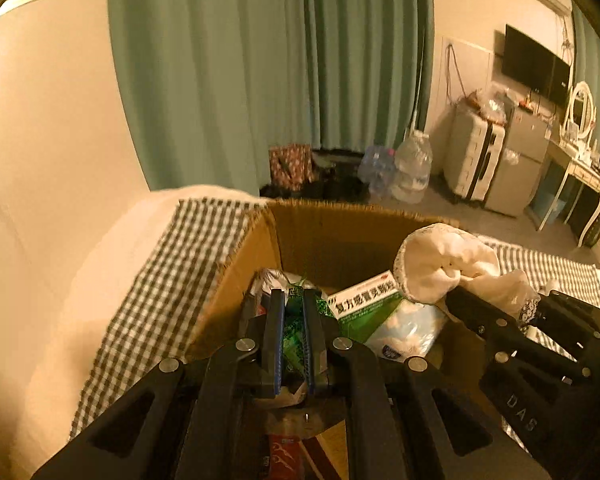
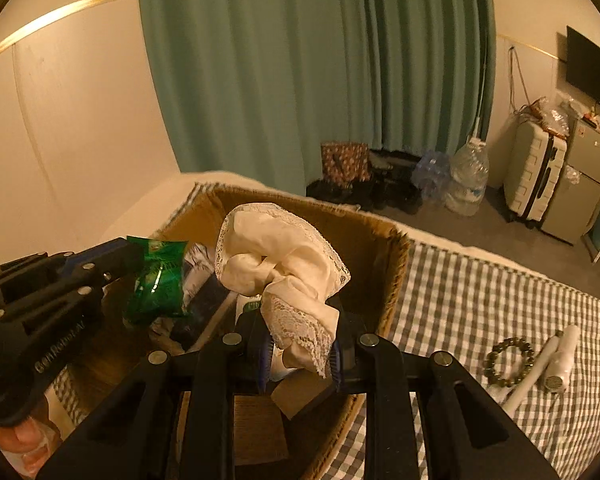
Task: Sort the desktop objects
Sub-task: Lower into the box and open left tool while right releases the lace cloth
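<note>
The green packet (image 2: pixel 158 280) is pinched between the jaws of the left gripper (image 1: pixel 293 320) and hangs over the open cardboard box (image 2: pixel 384 248), near its left wall; the white lace cloth (image 2: pixel 284 268) is clamped at its lower end in the right gripper (image 2: pixel 300 356) and stands up as a crumpled bundle above the middle of the same box. So both grippers are closed on their loads, and the 2 loads are near each other but apart. I judge that the step in hand is the drop into the box. To do it well, each gripper should go lower inside the walls before it lets go, because the cloth is light and loose and its lace edge could catch on a finger, and the packet is slippery foil. It seems better to release 1 at a time, so the hands do not knock together. Inside the box there lie already a green and white medicine carton (image 1: pixel 364 296), a pale blue soft pack (image 1: pixel 408 328) beside it, and some dark items at the bottom which I cannot identify. The box sits on a checked cloth (image 2: pixel 480 292), where a bead bracelet (image 2: pixel 508 362) and a small white device (image 2: pixel 556 364) lie outside it, not yet sorted.
</note>
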